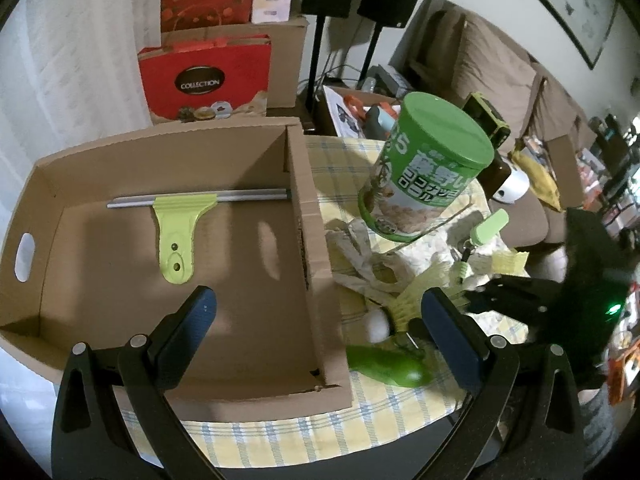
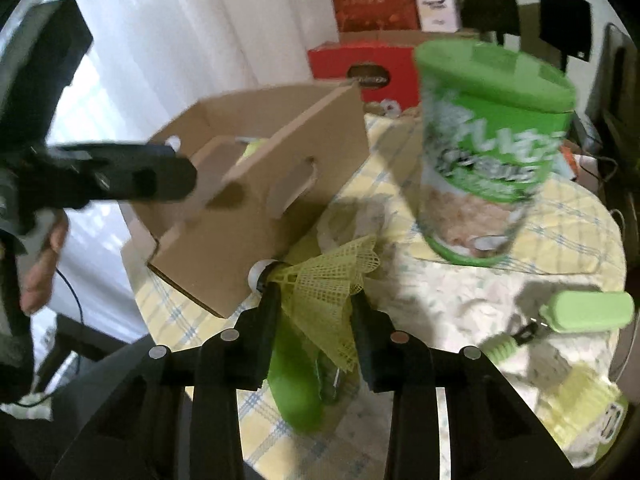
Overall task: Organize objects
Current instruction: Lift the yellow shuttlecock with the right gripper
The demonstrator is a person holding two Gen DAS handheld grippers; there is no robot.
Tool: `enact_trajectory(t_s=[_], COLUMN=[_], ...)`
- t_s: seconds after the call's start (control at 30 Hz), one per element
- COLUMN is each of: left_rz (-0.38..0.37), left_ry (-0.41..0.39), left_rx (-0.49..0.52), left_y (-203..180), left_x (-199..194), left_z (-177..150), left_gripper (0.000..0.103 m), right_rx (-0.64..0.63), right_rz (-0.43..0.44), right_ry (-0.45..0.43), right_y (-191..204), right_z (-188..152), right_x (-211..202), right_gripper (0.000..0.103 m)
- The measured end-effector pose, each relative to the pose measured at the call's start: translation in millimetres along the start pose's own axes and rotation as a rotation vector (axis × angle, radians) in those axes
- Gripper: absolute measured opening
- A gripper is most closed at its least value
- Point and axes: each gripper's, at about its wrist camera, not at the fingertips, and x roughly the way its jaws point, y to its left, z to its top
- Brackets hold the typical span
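Observation:
A cardboard box (image 1: 316,216) stands on the table, with a green squeegee (image 1: 176,224) lying inside. My left gripper (image 1: 320,312) is open and empty, above the box's right wall. My right gripper (image 2: 314,300) is shut on a yellow shuttlecock (image 2: 328,276) and holds it beside the box (image 2: 256,184). The shuttlecock also shows in the left wrist view (image 1: 408,300), white cork towards the box. A green canister (image 1: 428,172) stands on the table (image 2: 488,148). A green oblong object (image 2: 296,380) lies under the right gripper.
A green keychain tag with a spring (image 2: 580,312) lies right of the canister. A crumpled plastic wrap (image 1: 360,256) lies by the box wall. Red gift bags (image 1: 204,80) stand behind the box. A sofa (image 1: 500,80) is at the back right.

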Motion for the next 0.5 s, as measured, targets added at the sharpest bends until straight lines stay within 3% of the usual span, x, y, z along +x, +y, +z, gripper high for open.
enact_trajectory(t_s=[0.33,0.5], left_rz=[-0.022,-0.038], left_ry=[-0.003,0.006], left_rx=[0.044,0.055], left_y=[-24,-35], left_x=[0,4], left_z=[0,0], left_gripper=[0.102,0.102], right_rx=[0.096,0.178], right_rz=[-0.072,-0.012], right_ry=[-0.103,-0.165], right_y=[-17,-30], right_z=[-2,-2], right_x=[-56,-79], right_gripper=[0.035,0.037])
